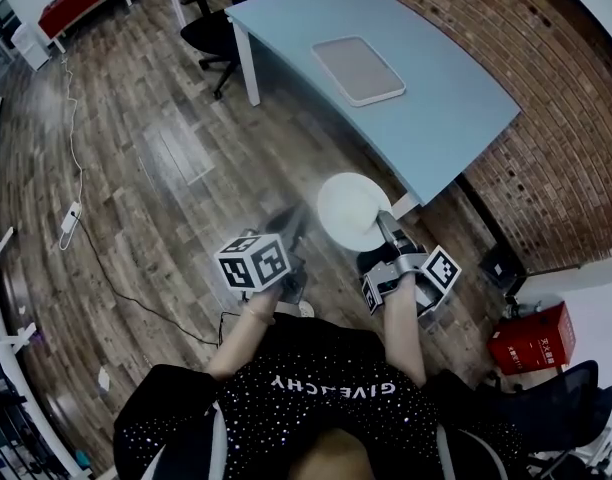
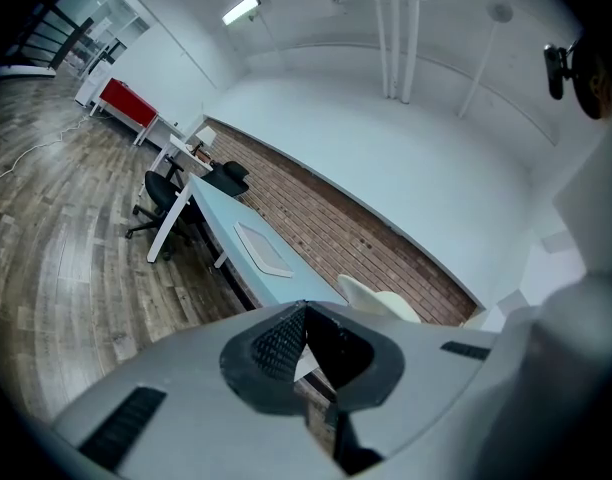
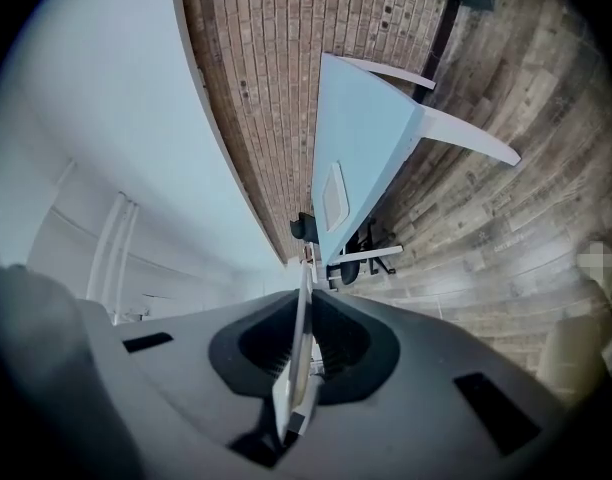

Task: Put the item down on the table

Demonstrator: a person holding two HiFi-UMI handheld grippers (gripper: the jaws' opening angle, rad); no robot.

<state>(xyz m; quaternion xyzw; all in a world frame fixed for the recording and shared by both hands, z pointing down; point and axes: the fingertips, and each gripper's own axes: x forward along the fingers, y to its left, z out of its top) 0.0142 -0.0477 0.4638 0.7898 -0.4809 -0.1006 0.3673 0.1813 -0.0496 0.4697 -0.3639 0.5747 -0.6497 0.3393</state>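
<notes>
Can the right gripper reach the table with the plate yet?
Probably not quite. The right gripper, shut on the plate, is over floor, short of the near end of the table. Nothing blocks the way, and the top holds only a tray, so a step closer should do.

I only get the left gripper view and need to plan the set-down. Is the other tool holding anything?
Observer: Yes. The right tool is shut on the rim of a white plate.
Operator: Is it over the table yet?
Observer: No. In the head view the white plate shows against the wooden floor, beside the near edge of the blue table.
Operator: Any obstacle on that side?
Observer: A red box stands on the floor at the person's right.
</notes>
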